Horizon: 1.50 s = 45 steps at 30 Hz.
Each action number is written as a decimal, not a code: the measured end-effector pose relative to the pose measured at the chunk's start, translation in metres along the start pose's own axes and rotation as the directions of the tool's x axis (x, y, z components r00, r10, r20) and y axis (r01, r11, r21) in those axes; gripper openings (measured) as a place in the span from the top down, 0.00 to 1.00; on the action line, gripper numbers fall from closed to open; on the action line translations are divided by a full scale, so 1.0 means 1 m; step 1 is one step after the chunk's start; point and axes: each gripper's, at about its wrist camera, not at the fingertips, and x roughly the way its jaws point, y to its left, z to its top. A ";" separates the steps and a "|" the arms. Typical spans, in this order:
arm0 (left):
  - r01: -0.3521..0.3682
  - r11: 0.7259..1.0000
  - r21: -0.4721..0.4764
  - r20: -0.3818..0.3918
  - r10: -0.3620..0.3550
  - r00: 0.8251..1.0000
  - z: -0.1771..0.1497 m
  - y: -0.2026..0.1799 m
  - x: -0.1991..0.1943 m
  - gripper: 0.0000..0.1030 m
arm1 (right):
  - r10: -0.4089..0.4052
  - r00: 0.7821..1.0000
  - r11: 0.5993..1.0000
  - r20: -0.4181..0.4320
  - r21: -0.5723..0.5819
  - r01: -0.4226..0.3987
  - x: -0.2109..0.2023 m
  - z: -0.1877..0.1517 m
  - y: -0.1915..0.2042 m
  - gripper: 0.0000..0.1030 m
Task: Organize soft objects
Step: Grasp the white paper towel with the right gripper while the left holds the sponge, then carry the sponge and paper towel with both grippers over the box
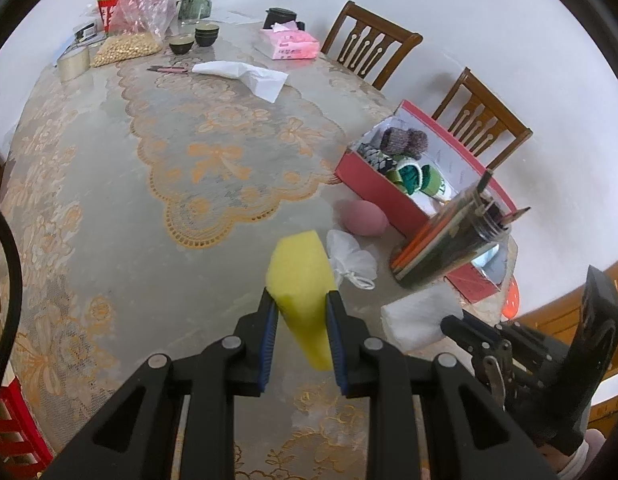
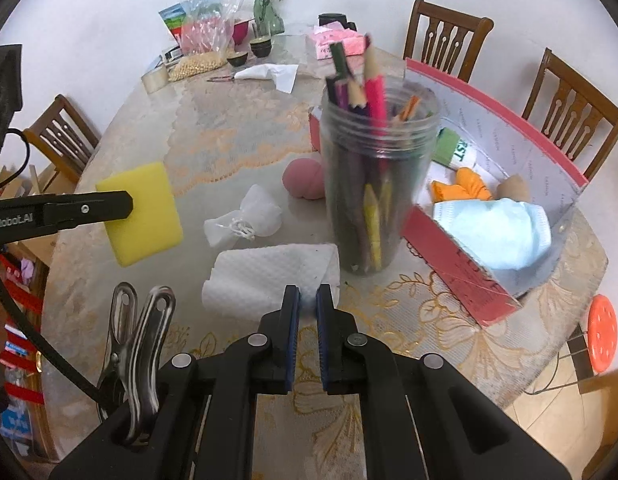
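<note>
The left gripper point(image 1: 301, 312) holds a yellow sponge point(image 1: 303, 280) lifted above the desk point(image 1: 109, 200). The right gripper point(image 2: 308, 300) pinches a folded white towel's point(image 2: 265, 276) edge beside the red box point(image 2: 469, 280).

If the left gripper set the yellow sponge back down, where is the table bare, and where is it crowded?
Bare: the wide lace tablecloth middle, between the far tissue and the yellow sponge. Crowded: beside the red box, where the pink ball, white pouch, pencil jar and folded towel cluster.
</note>
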 end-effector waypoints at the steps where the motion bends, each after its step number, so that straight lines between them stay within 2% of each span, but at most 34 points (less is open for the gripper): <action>1: 0.002 1.000 0.008 0.002 -0.002 1.000 0.000 -0.002 -0.001 0.76 | -0.001 1.000 1.000 0.005 0.001 0.001 -0.003 0.000 -0.001 0.91; 14: 0.067 0.992 0.108 -0.044 -0.063 0.997 -0.013 -0.042 -0.001 0.76 | -0.061 0.997 0.997 0.047 0.045 0.059 -0.037 -0.011 -0.021 0.91; 27: 0.170 0.962 0.212 -0.136 -0.143 0.980 -0.032 -0.102 0.008 0.76 | -0.128 0.989 0.986 0.076 0.118 0.119 -0.061 -0.014 -0.060 0.91; 35: 0.206 0.947 0.247 -0.138 -0.176 0.975 -0.026 -0.140 0.012 0.76 | -0.163 0.982 0.977 0.099 0.153 0.147 -0.076 -0.012 -0.091 0.91; 45: 0.223 0.933 0.282 -0.120 -0.196 0.973 -0.004 -0.194 0.026 0.76 | -0.192 0.974 0.968 0.122 0.184 0.168 -0.085 0.002 -0.141 0.91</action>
